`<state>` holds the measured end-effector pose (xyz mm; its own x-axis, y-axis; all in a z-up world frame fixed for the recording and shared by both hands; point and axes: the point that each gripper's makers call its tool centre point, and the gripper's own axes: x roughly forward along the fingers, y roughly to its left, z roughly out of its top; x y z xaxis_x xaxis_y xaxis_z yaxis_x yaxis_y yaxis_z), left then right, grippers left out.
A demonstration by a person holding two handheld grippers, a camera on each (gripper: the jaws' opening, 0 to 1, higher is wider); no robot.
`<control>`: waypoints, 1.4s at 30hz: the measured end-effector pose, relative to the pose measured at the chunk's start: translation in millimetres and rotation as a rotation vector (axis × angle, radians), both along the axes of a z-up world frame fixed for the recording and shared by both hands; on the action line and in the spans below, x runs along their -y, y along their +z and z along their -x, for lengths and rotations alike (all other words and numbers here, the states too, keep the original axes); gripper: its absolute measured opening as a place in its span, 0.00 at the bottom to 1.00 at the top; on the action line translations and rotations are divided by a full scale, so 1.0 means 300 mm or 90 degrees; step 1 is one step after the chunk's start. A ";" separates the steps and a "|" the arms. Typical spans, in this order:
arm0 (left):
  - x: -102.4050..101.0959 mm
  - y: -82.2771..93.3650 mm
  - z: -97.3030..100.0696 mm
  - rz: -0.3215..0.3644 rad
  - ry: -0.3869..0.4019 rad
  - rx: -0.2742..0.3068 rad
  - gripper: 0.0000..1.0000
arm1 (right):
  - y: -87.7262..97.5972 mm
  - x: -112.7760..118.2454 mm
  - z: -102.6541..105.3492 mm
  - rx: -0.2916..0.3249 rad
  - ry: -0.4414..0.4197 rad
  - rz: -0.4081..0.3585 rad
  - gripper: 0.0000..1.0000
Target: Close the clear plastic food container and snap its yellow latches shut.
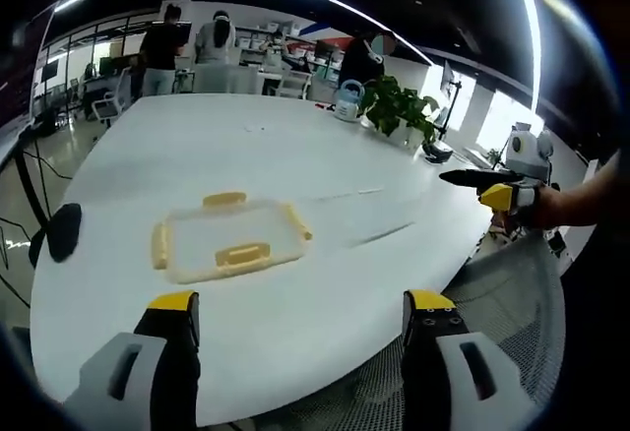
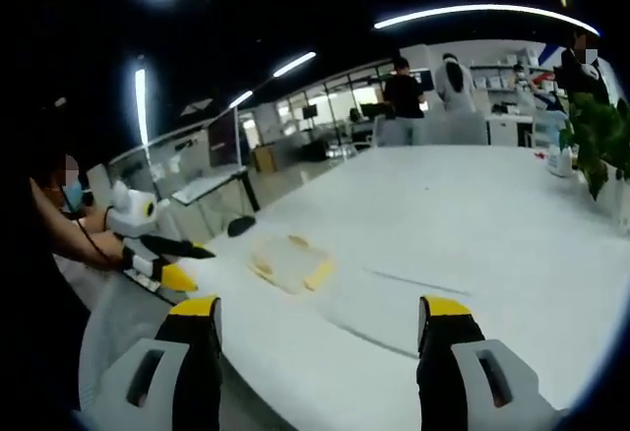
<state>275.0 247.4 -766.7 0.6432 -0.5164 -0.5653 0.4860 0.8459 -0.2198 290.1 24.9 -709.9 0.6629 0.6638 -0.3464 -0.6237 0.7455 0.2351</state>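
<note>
Both grippers wide open, empty, well short of the container.
Left gripper (image 1: 300, 328) at frame bottom; container (image 1: 227, 238) centre-left on white table (image 1: 325, 146), lid looks seated. Right gripper (image 2: 323, 338) also back. Suggest: one jaw steadies the lid, the other presses each yellow latch (image 1: 242, 254) squarely.

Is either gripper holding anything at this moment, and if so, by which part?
Nothing is held. Both the left gripper and right gripper are open and away from the container, which sits on the white table.
</note>
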 end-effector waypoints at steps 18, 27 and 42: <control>-0.047 0.012 -0.025 0.000 -0.016 0.007 0.85 | 0.019 -0.080 -0.007 0.022 0.018 -0.002 0.87; -0.071 0.010 -0.038 0.000 -0.025 0.008 0.84 | 0.021 -0.105 -0.019 0.022 0.018 -0.004 0.85; -0.105 -0.031 -0.100 -0.034 -0.087 0.008 0.83 | -0.042 -0.166 -0.050 0.027 0.061 0.053 0.80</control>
<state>304.9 279.0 -776.0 0.5758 -0.5691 -0.5870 0.6003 0.7817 -0.1691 305.1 74.6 -722.5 0.6126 0.6952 -0.3761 -0.7012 0.6976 0.1474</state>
